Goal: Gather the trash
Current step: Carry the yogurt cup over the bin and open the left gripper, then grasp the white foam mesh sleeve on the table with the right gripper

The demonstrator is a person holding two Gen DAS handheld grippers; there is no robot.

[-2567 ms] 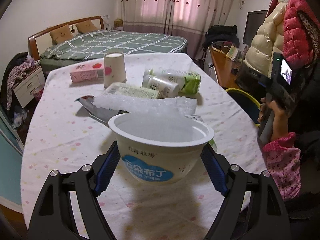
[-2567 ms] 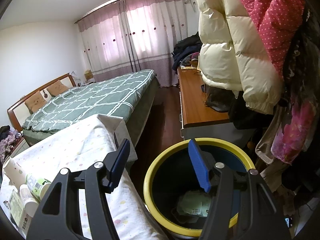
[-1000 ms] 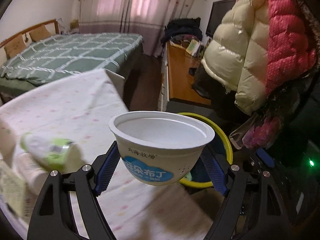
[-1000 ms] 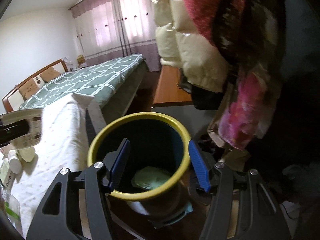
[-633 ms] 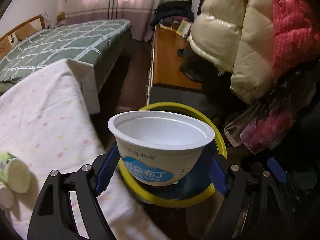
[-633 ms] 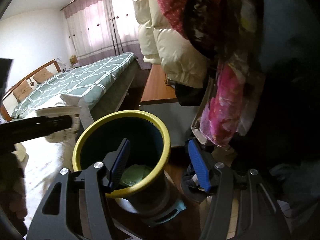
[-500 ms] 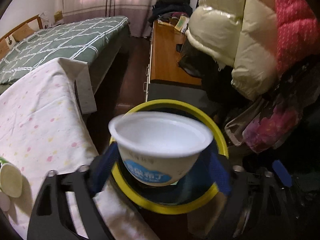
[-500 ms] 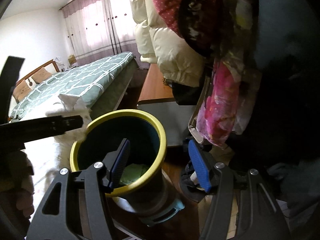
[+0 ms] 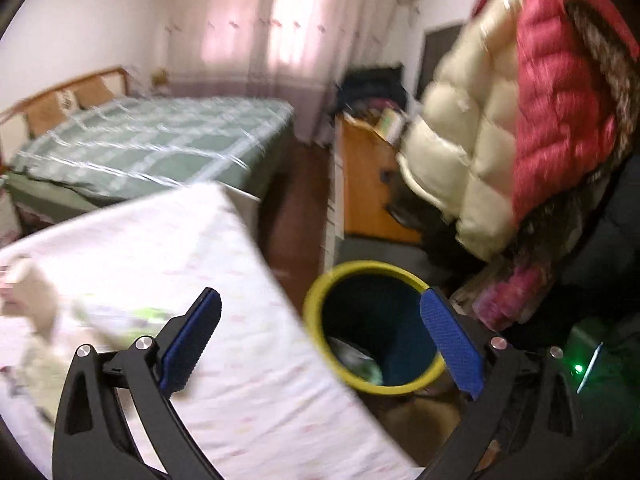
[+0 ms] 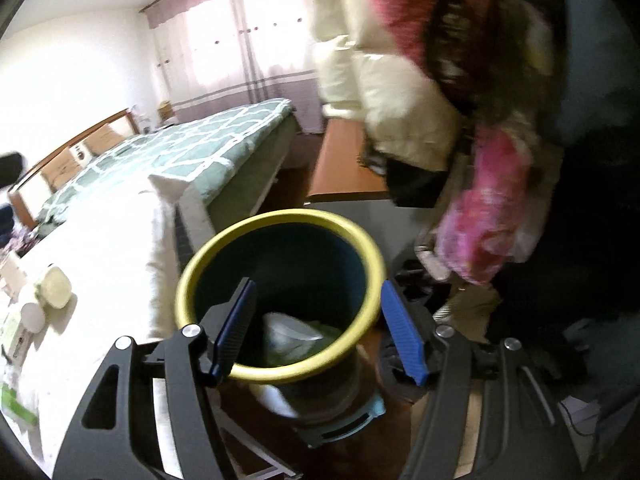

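Nearest, my left tongs (image 9: 320,336) stand wide apart with nothing between the blue pads; the jaws have just been opening, and the white cup (image 10: 290,334) they carried a moment ago now lies inside the bin (image 10: 280,374), on top of pale green rubbish at the bottom. My right tongs (image 10: 318,328) are also spread and hold nothing: the left finger (image 10: 236,326) hangs over the bin's mouth, the right finger outside its yellow rim.

The bin is dark blue inside with a yellow rim; it stands on the dark floor just beside the edge of the table (image 9: 168,264), which is covered with a pale spotted cloth. In the left wrist view the bin (image 9: 372,387) appears between my pads and lower down, with a little pale rubbish visible at its bottom.

On the table, left of the bin, more rubbish waits: a green-and-white bottle (image 10: 54,288) lying on its side, a second white bottle (image 10: 32,316) touching it, and a green-printed packet (image 10: 12,340) at the frame's edge.

Farther off are a bed (image 10: 192,144) with a green checked cover, a wooden desk (image 10: 346,160), hanging padded coats (image 9: 520,100) and pink curtains (image 9: 280,36).
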